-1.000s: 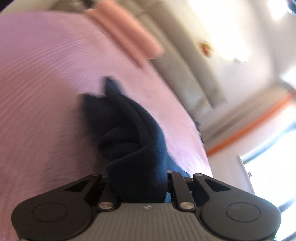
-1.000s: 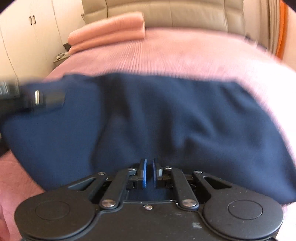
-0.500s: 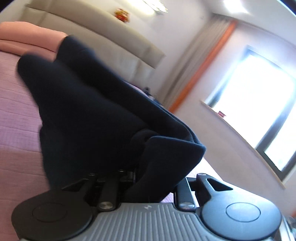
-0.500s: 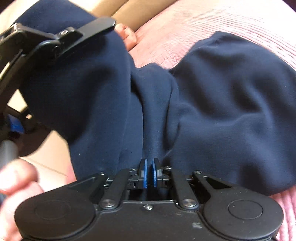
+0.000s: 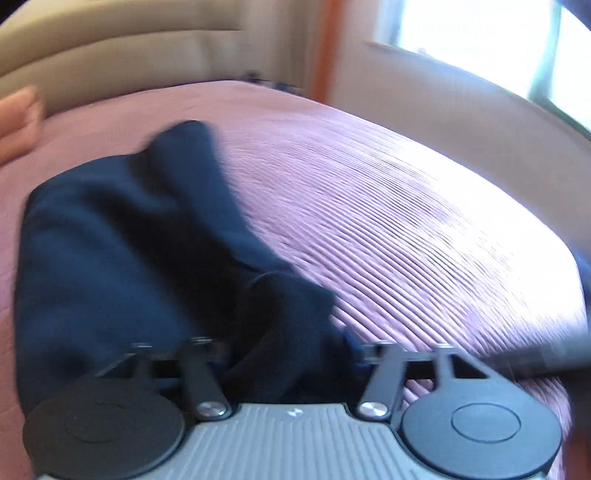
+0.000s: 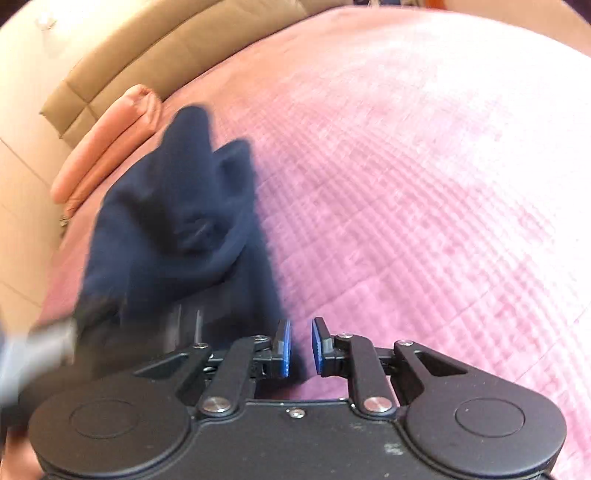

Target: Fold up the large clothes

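Note:
The dark navy garment lies bunched in a heap on the pink bedspread. A thick fold of it runs down between the fingers of my left gripper, whose jaws are opening wide and do not press on the cloth. In the right wrist view the garment sits left of centre. My right gripper is opening too, its blue pads a small way apart with only the cloth's edge below the gap. Both views are blurred by motion.
A folded salmon blanket lies by the beige padded headboard at the far left. The bedspread stretches out to the right of the garment. A bright window and an orange curtain edge stand beyond the bed.
Both grippers have swung across the bed with the garment. It was lifted and spread a second ago and now rests in a heap, and both pairs of jaws have parted from it.

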Available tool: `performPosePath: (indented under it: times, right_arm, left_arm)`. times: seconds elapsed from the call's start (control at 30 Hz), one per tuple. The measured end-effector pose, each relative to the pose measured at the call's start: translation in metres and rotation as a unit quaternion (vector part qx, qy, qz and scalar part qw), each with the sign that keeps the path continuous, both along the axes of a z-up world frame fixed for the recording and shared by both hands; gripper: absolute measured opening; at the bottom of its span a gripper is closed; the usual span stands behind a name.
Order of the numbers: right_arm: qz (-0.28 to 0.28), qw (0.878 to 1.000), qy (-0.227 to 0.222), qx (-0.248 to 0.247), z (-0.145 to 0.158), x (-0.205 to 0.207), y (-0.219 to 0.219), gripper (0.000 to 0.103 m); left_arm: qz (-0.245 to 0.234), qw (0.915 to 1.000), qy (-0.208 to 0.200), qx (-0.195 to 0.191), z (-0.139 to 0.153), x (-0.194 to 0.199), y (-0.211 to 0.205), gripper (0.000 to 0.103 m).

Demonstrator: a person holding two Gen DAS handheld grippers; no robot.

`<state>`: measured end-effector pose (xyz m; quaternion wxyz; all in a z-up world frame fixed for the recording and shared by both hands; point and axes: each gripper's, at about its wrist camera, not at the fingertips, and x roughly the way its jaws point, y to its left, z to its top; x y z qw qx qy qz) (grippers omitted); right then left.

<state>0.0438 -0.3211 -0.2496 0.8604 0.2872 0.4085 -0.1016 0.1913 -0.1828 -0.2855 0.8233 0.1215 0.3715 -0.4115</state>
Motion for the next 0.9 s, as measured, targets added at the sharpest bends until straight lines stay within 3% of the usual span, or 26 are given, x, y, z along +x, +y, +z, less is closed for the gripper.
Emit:
performPosePath:
  times: [0.1, 0.17, 0.23, 0.3, 0.4, 0.5, 0.53, 0.57, 0.6, 0.63, 0.73, 0.83, 0.9]
  right_arm:
    - [0.010, 0.999, -0.025, -0.026, 0.021, 0.006, -0.008, 0.019]
    - [0.035, 0.997, -0.049, -0.044, 0.040, 0.024, -0.002, 0.019]
    - [0.070, 0.993, -0.073, -0.058, 0.056, 0.038, 0.014, 0.019]
    - [0.109, 0.989, -0.082, -0.064, 0.062, 0.055, 0.036, 0.019]
    - [0.143, 0.984, -0.080, -0.066, 0.048, 0.078, 0.057, 0.018]
    - [0.168, 0.980, -0.070, -0.078, 0.032, 0.097, 0.076, 0.018]
    - [0.178, 0.979, -0.057, -0.083, 0.025, 0.098, 0.080, 0.015]
    - [0.181, 0.978, -0.036, -0.095, 0.015, 0.104, 0.082, 0.011]
    - [0.177, 0.977, -0.015, -0.118, 0.012, 0.106, 0.087, 0.003]
    - [0.171, 0.975, 0.002, -0.143, 0.005, 0.110, 0.089, 0.002]
    - [0.150, 0.968, 0.025, -0.201, -0.008, 0.109, 0.084, 0.000]
    - [0.147, 0.966, 0.023, -0.211, -0.011, 0.110, 0.082, 0.000]
    - [0.139, 0.964, 0.022, -0.225, -0.002, 0.111, 0.078, 0.000]
  left_arm:
    - [-0.031, 0.9987, 0.025, 0.030, -0.011, -0.024, 0.006, 0.068]
    - [-0.047, 0.9978, 0.032, 0.034, -0.010, -0.040, 0.018, 0.061]
    - [-0.052, 0.9957, 0.076, 0.011, 0.001, -0.037, 0.029, 0.049]
    - [-0.031, 0.9936, 0.103, -0.036, 0.022, -0.043, 0.050, 0.048]
    - [0.046, 0.9942, 0.056, -0.080, 0.062, -0.020, 0.076, 0.052]
    - [0.114, 0.9876, 0.008, -0.108, 0.076, 0.009, 0.099, 0.052]
    - [0.129, 0.9860, 0.002, -0.105, 0.072, 0.015, 0.099, 0.050]
    - [0.143, 0.9854, 0.004, -0.093, 0.061, 0.026, 0.102, 0.036]
    - [0.151, 0.9851, 0.020, -0.079, 0.047, 0.038, 0.100, 0.024]
    - [0.152, 0.9843, 0.049, -0.076, 0.033, 0.041, 0.100, 0.008]
    - [0.125, 0.9830, 0.094, -0.096, 0.013, 0.017, 0.100, 0.011]
    - [0.088, 0.9903, 0.107, -0.018, -0.018, -0.008, 0.086, 0.004]
    - [0.100, 0.9865, 0.128, 0.017, -0.036, -0.005, 0.088, 0.004]
